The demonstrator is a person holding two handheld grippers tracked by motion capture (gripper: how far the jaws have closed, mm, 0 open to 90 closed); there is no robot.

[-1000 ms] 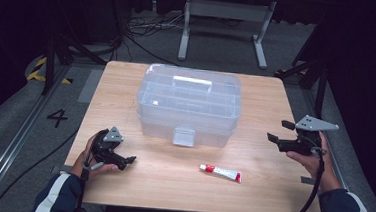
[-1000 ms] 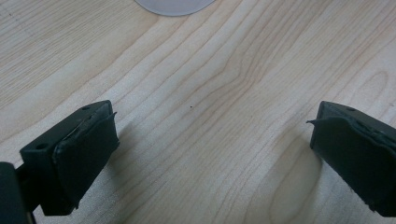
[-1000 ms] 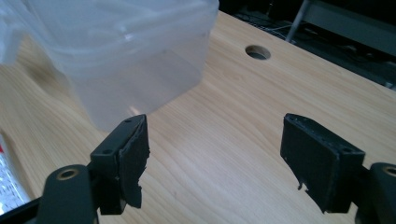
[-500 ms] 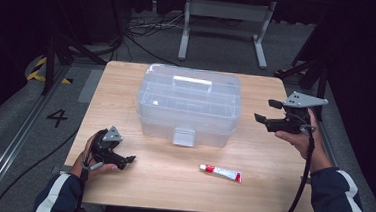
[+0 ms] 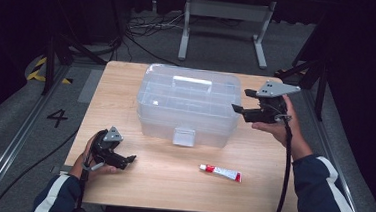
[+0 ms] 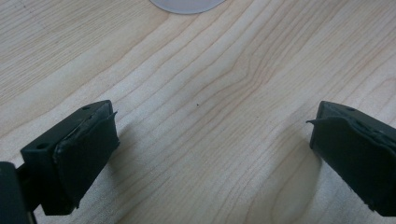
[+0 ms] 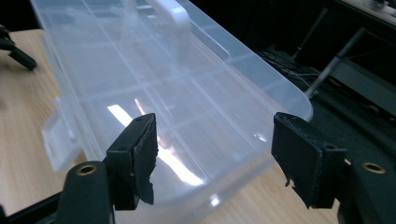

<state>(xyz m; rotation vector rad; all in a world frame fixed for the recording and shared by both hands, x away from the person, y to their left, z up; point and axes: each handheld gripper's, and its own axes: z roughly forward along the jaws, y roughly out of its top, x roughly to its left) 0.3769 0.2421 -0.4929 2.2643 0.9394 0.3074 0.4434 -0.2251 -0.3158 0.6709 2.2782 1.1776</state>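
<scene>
One clear plastic box (image 5: 188,108), one tube (image 5: 220,172), two grippers.
Box lid closed, contents unclear; left gripper (image 5: 128,159) and right gripper (image 5: 241,100) both gape, holding nothing.

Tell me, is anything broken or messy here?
Nothing spilled or tipped. The clear plastic box sits shut and level, the small white-and-red tube lies flat. Only the black jaw pads look frayed at their edges.

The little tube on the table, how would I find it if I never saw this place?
Look at the wooden table and find the big clear plastic box in its middle. Come from the box's front latch toward the person's side, a bit right. There the tube lies flat: small, white and red, nothing else on the table is that colour.
</scene>
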